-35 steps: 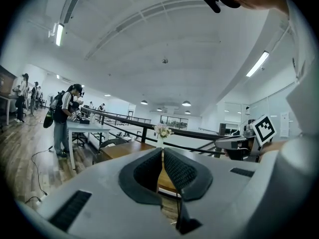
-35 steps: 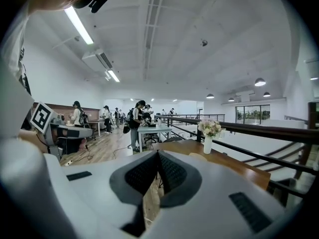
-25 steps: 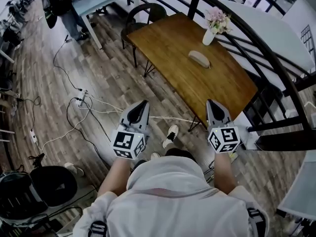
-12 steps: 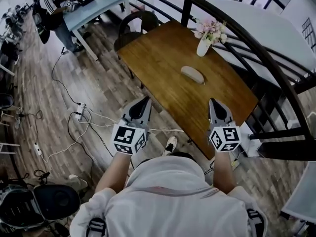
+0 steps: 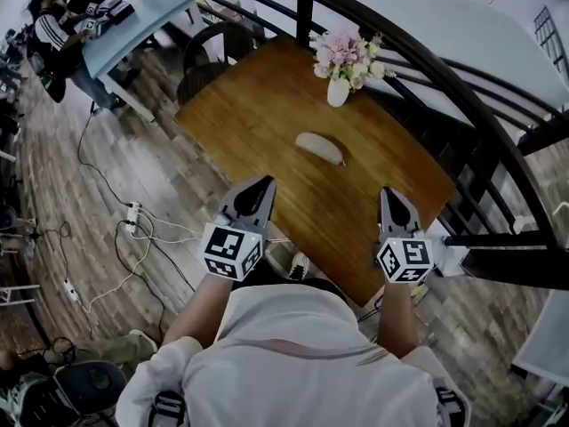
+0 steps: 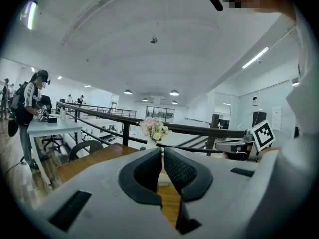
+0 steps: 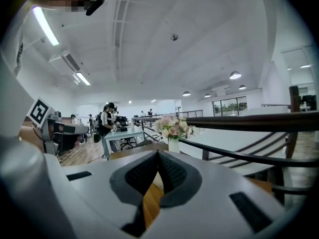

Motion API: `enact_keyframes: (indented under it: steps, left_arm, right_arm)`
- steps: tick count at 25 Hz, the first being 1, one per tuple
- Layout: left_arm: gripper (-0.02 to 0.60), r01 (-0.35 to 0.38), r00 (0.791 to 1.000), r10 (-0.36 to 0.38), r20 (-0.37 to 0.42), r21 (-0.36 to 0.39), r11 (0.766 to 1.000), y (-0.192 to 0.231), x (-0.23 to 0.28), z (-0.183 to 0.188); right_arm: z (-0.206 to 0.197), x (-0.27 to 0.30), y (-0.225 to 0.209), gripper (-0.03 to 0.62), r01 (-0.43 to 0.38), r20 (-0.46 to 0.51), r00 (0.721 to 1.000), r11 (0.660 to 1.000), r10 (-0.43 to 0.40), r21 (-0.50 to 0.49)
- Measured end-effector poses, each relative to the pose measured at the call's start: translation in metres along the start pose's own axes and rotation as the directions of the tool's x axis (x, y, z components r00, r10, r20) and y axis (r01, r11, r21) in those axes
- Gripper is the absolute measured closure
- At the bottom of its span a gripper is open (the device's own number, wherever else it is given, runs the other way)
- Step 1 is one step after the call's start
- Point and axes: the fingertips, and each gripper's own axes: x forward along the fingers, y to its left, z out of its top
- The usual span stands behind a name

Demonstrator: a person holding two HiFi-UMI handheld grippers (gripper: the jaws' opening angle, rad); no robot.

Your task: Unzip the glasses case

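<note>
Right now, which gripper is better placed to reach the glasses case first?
Left, marginally: left gripper sits slightly nearer the glasses case than the right gripper. Both shut, empty, short of it.

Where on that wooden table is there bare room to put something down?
The table is mostly bare. The widest free patch is its left side, between the glasses case and the edge by the chair. The near strip in front of the case and the right end by the railing are free too. Only the far edge around the flower vase is tight.
</note>
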Motion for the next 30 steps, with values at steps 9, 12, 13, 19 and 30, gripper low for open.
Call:
enact_keyframes:
  steps: [9,12,13,19,30]
  left_arm:
    - [0.557,0.184,0.981,-0.183,-0.064,0.001,0.983,0.007,0.072,-0.013]
    - [0.557,0.242,0.968,-0.241,-0.072,0.004,0.97,0.029,0.094,-0.006]
    - [0.557,0.254,0.965,-0.252,-0.068,0.01,0.967,0.038,0.101,-0.001]
    - [0.557,0.286,0.956,-0.286,-0.07,0.001,0.958,0.097,0.12,0.009]
    - [0.557,0.27,0.958,-0.27,-0.092,-0.013,0.963,0.096,0.113,0.003]
  right_arm:
    - [-0.028,0.009,-0.033,0.543,0.201,-0.086,0.977,0.978,-0.196,0.054]
    - [-0.024,0.026,-0.029,0.543,0.255,-0.106,0.963,0.965,-0.247,0.065]
    - [-0.022,0.035,-0.025,0.543,0.26,-0.113,0.961,0.964,-0.252,0.06]
    - [-0.009,0.084,0.006,0.543,0.28,-0.125,0.954,0.96,-0.273,0.034]
    - [-0.005,0.098,0.005,0.542,0.252,-0.111,0.962,0.968,-0.251,-0.005]
